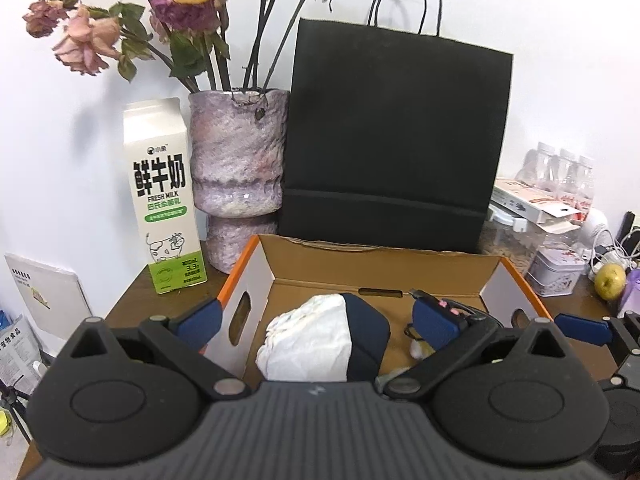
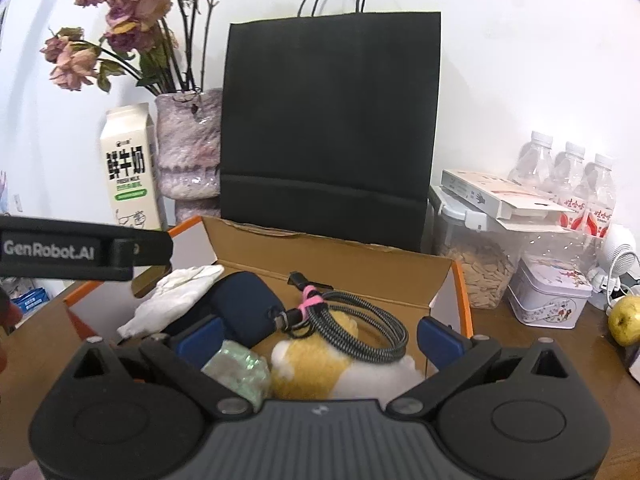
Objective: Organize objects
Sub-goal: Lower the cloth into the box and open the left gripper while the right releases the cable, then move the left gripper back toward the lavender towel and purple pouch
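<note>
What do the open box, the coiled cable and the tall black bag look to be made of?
Box: corrugated cardboard, raw brown inside, white outside with orange edges. Cable: braided fabric sheath, black-grey weave, bound by a pink tie. Black bag: matte paper, likely, with crisp fold lines and thin cord handles.

Box (image 2: 348, 256): corrugated cardboard, matt brown inside, smooth white outside with orange edges. Ahead of the right claw (image 2: 318, 338) lie a braided cable (image 2: 360, 320) with a dull woven sheath, a fuzzy yellow-and-white plush (image 2: 316, 364), crinkled translucent green wrap (image 2: 240, 368), a matt navy cloth pouch (image 2: 244, 308) and creased white paper (image 2: 176, 296). Beyond the box: bag (image 2: 332, 120), matt black paper with cord handles; vase (image 1: 236, 160), rough mottled glaze, faintly glossy; carton (image 1: 160, 184), smooth printed card. To the right: clear plastic bottles (image 2: 568, 168), a glossy printed tin (image 2: 548, 296), a clear plastic jar (image 2: 480, 264). Table (image 2: 520, 344): dark wood. Claw bodies are matt black plastic with blue pads (image 1: 436, 324).
</note>
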`<state>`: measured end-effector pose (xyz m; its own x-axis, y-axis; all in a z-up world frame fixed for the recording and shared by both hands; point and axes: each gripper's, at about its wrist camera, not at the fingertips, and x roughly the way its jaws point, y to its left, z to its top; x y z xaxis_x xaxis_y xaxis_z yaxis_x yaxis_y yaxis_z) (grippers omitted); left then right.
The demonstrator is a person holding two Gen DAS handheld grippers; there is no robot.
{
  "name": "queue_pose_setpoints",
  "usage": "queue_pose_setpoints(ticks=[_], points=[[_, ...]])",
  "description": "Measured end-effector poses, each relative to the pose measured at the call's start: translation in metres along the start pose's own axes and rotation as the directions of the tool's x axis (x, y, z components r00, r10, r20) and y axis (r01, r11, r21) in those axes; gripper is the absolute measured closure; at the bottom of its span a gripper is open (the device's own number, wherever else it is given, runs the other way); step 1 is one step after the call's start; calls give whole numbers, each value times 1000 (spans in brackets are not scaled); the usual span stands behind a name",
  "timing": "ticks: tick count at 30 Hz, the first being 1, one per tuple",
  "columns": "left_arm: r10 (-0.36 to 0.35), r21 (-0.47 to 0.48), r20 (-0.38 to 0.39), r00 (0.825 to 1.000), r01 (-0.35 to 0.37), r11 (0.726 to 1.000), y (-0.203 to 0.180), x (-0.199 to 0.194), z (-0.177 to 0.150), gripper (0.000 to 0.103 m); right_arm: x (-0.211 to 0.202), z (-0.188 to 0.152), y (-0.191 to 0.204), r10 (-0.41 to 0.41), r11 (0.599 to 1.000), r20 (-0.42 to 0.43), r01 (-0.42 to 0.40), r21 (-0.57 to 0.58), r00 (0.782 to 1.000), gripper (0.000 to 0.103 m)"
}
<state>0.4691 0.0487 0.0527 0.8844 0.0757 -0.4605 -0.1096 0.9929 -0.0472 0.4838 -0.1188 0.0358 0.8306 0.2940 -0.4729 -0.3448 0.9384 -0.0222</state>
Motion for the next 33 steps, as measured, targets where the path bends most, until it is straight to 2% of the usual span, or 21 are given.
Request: queue_pose_setpoints(ticks=[9, 21, 33], points=[[-21, 19, 21, 1000, 21, 1000, 1, -46, -18, 0, -36, -16, 13, 13, 1000, 16, -12, -23, 1000, 0], [-19, 31, 1, 1000, 19, 999, 6, -102, -51, 0, -90, -42, 22, 26, 999, 18, -25, -29, 1000, 0], [-17, -3, -16, 1000, 17, 1000, 19, -148, -79, 0, -145, -71, 34, 49, 998, 30, -48, -32, 998, 0]])
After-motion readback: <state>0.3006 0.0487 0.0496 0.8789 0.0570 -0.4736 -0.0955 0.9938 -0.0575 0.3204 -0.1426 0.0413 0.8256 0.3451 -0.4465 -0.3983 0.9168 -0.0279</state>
